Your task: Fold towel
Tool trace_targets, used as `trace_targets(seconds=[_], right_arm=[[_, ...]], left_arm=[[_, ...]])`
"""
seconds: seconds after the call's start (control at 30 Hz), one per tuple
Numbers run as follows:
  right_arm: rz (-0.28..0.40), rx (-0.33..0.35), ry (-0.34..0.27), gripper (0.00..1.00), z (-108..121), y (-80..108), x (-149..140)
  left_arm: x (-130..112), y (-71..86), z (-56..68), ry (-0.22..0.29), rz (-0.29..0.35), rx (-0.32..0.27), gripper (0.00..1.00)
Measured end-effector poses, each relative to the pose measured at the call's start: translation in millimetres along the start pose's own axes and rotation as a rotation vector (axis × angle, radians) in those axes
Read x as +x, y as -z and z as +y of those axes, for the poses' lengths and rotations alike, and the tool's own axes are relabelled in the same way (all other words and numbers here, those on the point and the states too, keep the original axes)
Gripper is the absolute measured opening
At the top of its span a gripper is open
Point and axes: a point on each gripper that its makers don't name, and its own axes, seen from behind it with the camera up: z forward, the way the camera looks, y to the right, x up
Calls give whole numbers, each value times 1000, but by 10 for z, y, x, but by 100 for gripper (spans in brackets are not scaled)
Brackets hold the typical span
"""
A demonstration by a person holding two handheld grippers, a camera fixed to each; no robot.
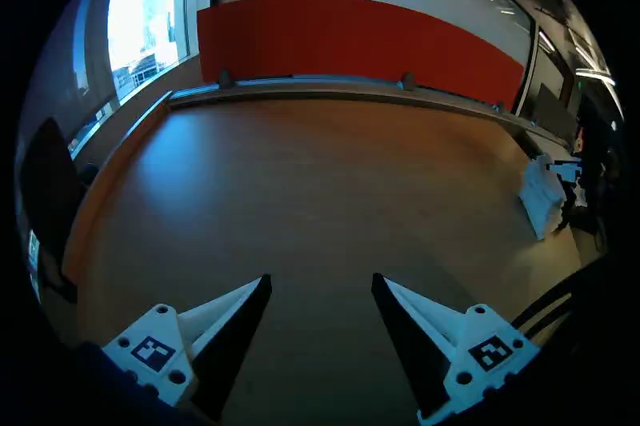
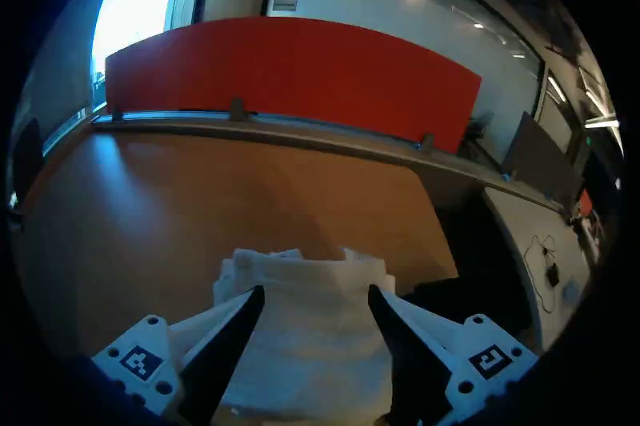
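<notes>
A white towel [image 2: 308, 322], folded into a thick bundle, lies on the wooden table [image 2: 200, 194] near its right front edge. My right gripper [image 2: 314, 292] hovers over it, its fingers spread wide to either side of the bundle's top, so it reads as open. In the left gripper view the same towel [image 1: 542, 201] shows small at the far right, with part of the other gripper just above it. My left gripper [image 1: 321, 278] is open over bare table [image 1: 304, 178], well to the left of the towel, with nothing between its fingers.
A red partition [image 2: 296, 74] runs along the table's far edge behind a grey rail. A neighbouring grey desk [image 2: 536, 266] with a cable and small items stands to the right. A bright window [image 1: 148, 14] is at the far left, and a dark chair back [image 1: 48, 186] sits at the left edge.
</notes>
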Motion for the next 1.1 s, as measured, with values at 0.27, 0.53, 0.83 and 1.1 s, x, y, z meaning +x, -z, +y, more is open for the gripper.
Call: trace_targets(seconds=[0.27,0.53,0.83,1.1], right_arm=[[42,-6,-12,100,-32,125,99],[212,-36,-47,100,-47,481,544],[354,-83,-72,100,-26,884,845],[440,-121,-76,100,-54,1197,947]], left_arm=[[38,0,16,-13,7,-9,93],[110,3,-24,-5,25,-9,93],[252,1,-49,10,58,-14,93],[465,41,-118,14,109,-3,93]])
